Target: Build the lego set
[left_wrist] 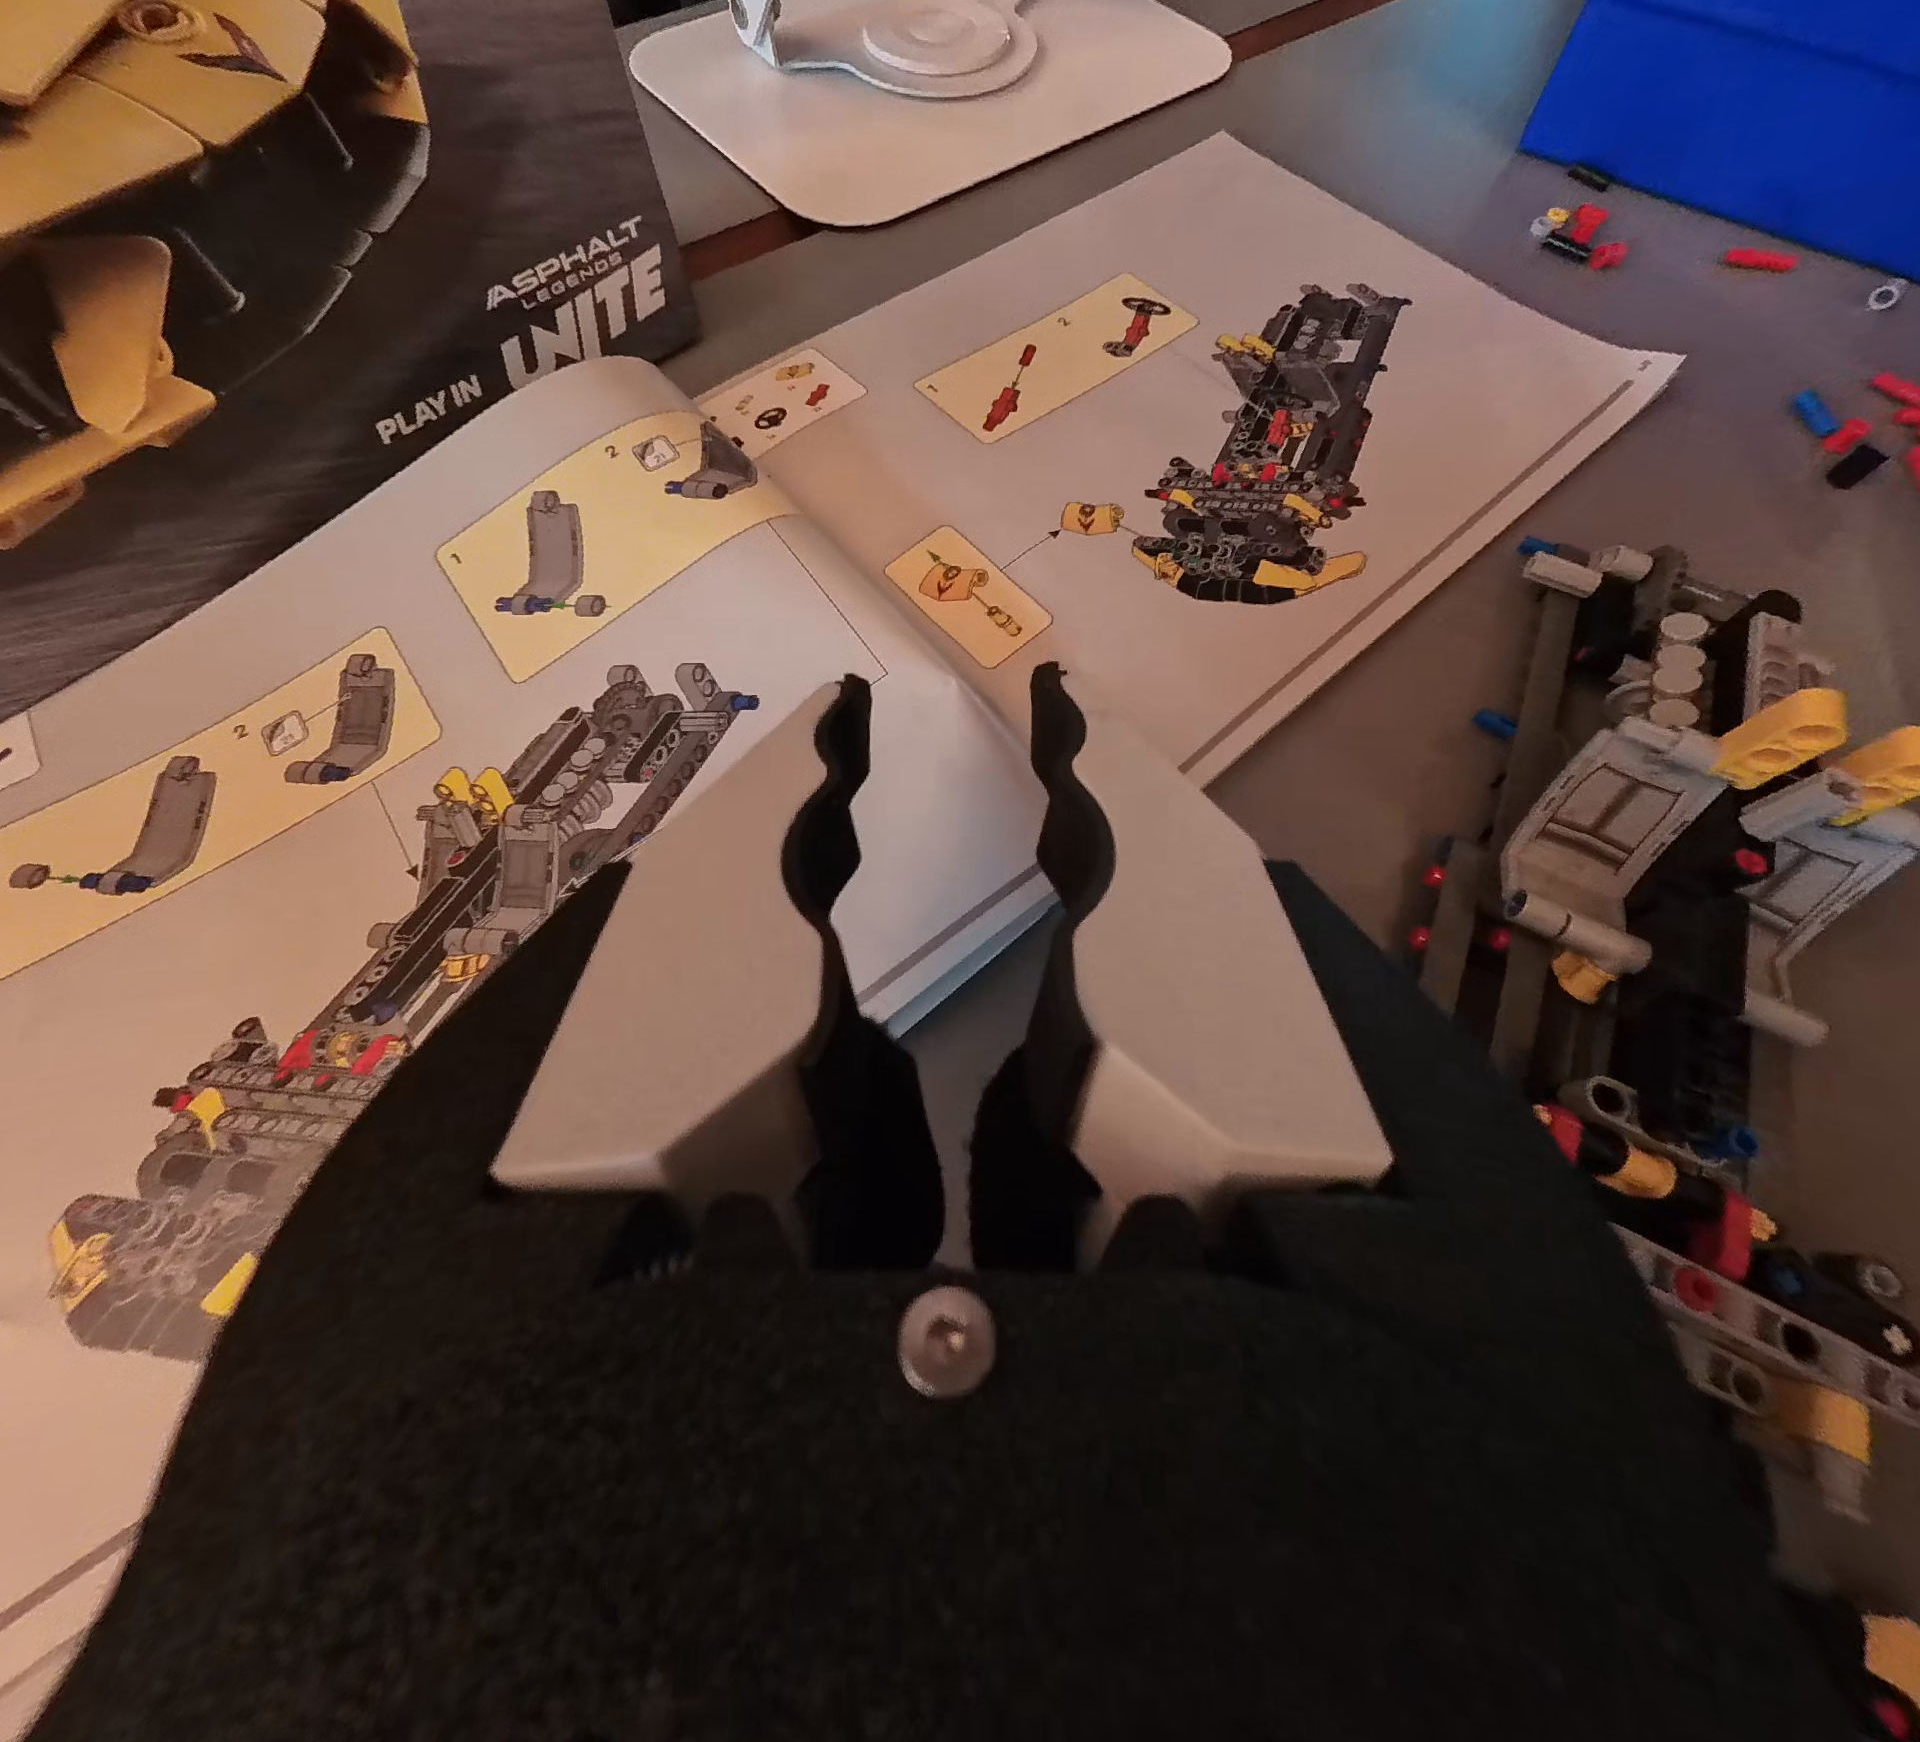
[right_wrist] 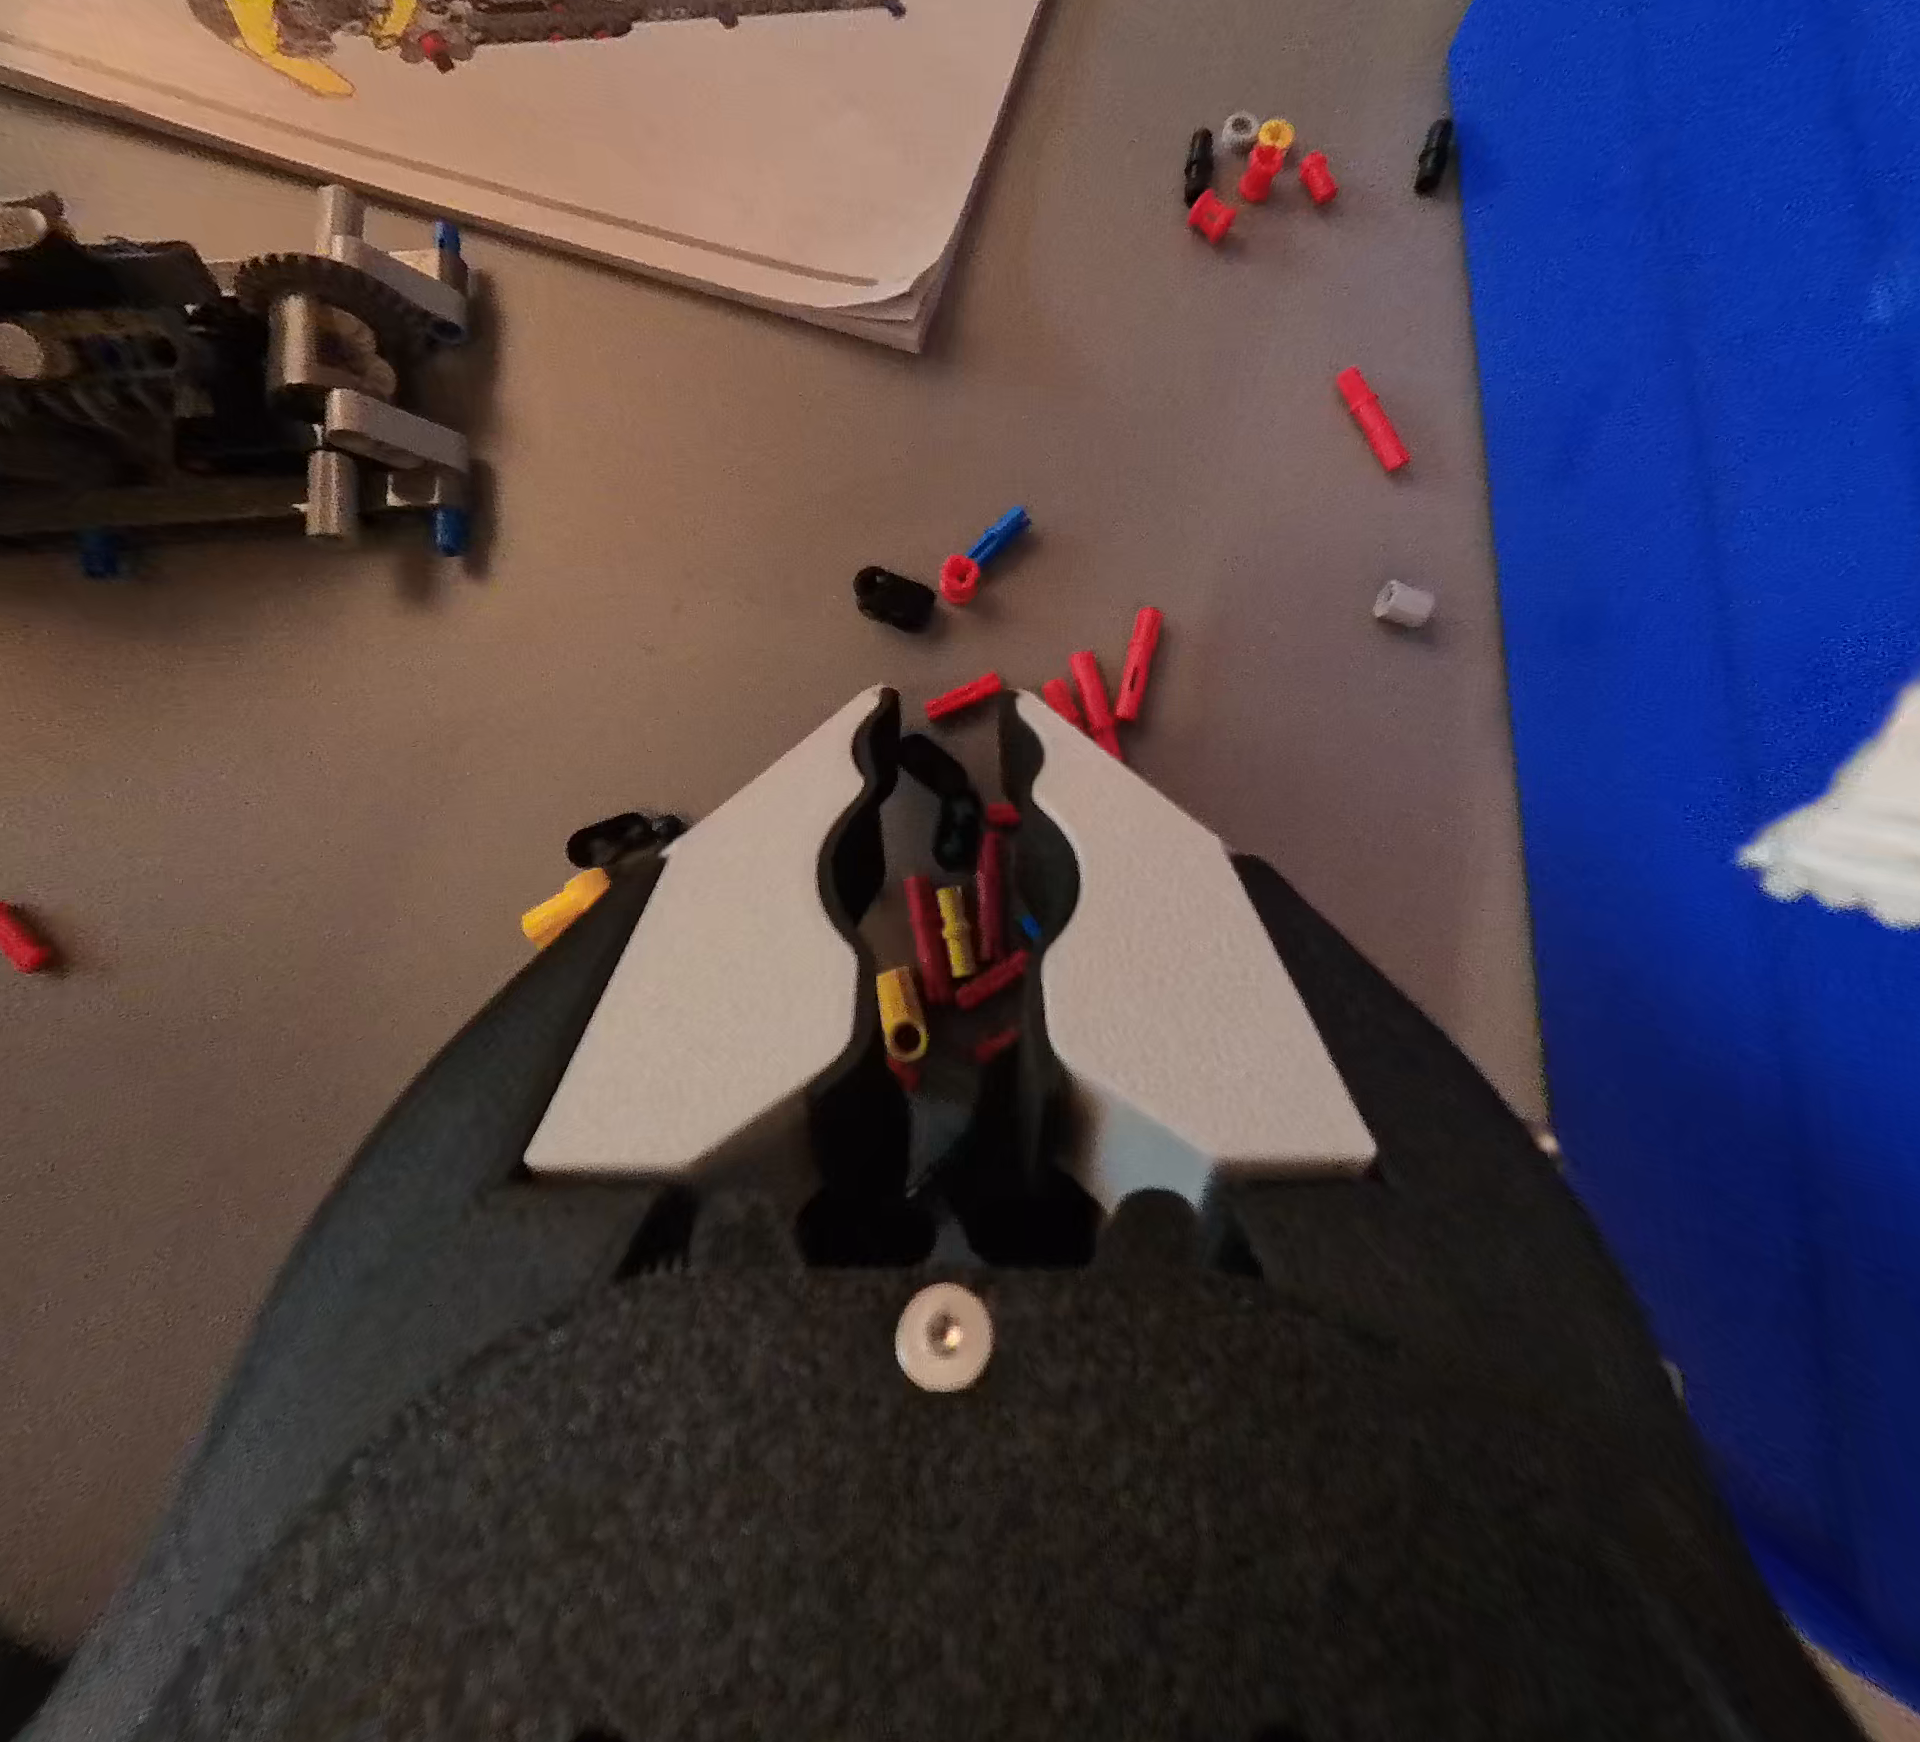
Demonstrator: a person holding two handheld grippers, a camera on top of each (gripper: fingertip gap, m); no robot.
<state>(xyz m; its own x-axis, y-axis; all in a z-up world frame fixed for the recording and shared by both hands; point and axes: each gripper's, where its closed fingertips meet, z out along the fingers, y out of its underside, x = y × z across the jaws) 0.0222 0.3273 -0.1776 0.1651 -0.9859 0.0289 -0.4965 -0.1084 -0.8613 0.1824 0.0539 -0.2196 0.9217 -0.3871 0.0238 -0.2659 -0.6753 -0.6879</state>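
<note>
The jaws of the right gripper (right_wrist: 945, 700) are held a little apart over a pile of small red and yellow pins (right_wrist: 961, 949) on the tabletop (right_wrist: 644, 705); nothing is gripped. The jaws of the left gripper (left_wrist: 948, 690) are also held apart and empty, above the open instruction booklet (left_wrist: 665, 632). The half-built car frame (left_wrist: 1662, 913) is seen beside the booklet. Many loose pins are left, so much building is judged still to be done.
</note>
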